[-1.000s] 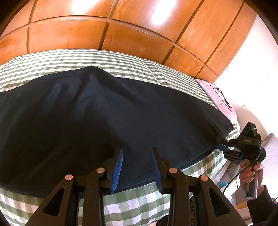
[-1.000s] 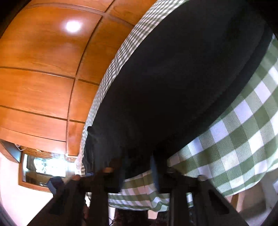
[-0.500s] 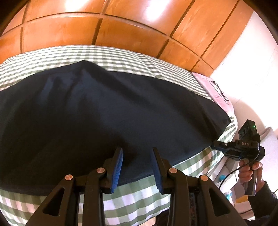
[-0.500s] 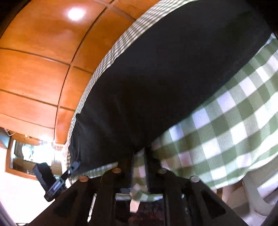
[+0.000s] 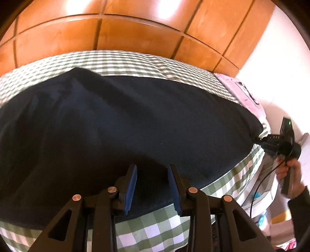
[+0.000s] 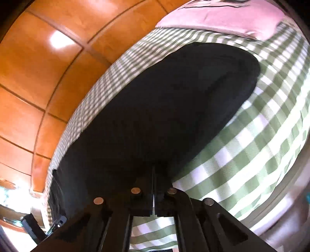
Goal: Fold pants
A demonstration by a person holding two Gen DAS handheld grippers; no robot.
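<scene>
Dark navy pants (image 5: 135, 120) lie spread flat across a bed with a green-and-white checked sheet (image 5: 126, 62). My left gripper (image 5: 152, 167) hovers over the pants' near edge, open, with only cloth showing below its blue pads (image 5: 131, 182). Far right in the same view, a hand (image 5: 290, 170) holds my right gripper (image 5: 258, 139), whose tips meet the pants' right end. In the right wrist view the pants (image 6: 174, 100) stretch away, and the right gripper (image 6: 154, 168) has its jaws pressed together on the near edge of the cloth.
Orange-brown wooden panels (image 5: 135, 34) rise behind the bed. A pink cloth item (image 5: 242, 93) lies at the bed's right end, also seen in the right wrist view (image 6: 222, 17). Bare checked sheet (image 6: 242, 155) lies beside the pants. Small items sit on the floor by the bed's right corner.
The right gripper's jaws went from apart to pressed together, and it swung off the sheet back onto the pants' end. The left gripper drifted slightly and stayed open.
</scene>
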